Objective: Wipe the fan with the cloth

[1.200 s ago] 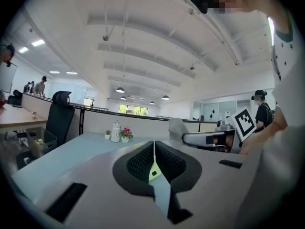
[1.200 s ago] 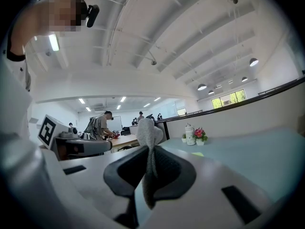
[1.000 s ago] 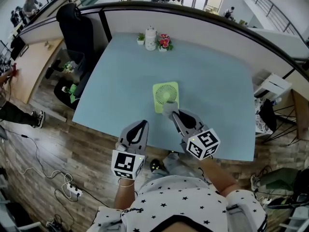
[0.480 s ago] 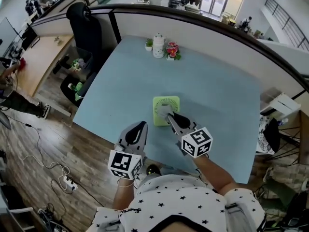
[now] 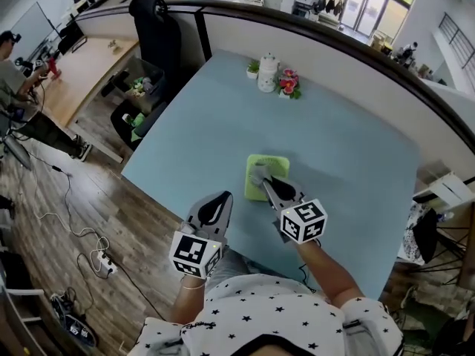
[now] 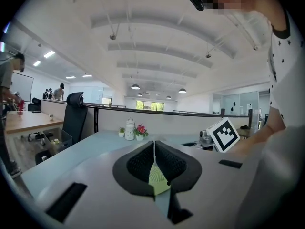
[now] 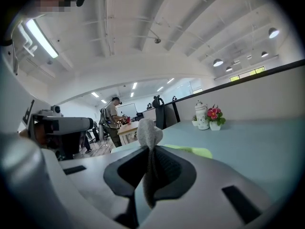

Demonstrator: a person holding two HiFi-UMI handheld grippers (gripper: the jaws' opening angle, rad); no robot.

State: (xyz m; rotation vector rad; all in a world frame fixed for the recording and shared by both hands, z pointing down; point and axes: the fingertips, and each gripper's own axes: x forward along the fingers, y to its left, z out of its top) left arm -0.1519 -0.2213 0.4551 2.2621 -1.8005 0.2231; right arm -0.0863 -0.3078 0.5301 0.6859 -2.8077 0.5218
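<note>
In the head view, the green fan (image 5: 276, 163) lay flat on the table (image 5: 349, 154) under the right gripper (image 5: 267, 182), whose cloth (image 5: 257, 173) seemed to touch it. The left gripper (image 5: 217, 205) hung nearer the person, off to the side. In the left gripper view, the jaws met on nothing. In the right gripper view, the jaws pinched the cloth, with the fan just ahead.

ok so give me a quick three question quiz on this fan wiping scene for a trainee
1. True or false: the left gripper stands wide open.
2. The fan is: A lying flat on the table; B standing upright; C held in the air.
3. Which gripper grips the grey cloth?
Key: 1 false, its jaws are together with nothing between them. 2 A. 3 the right gripper.
</note>
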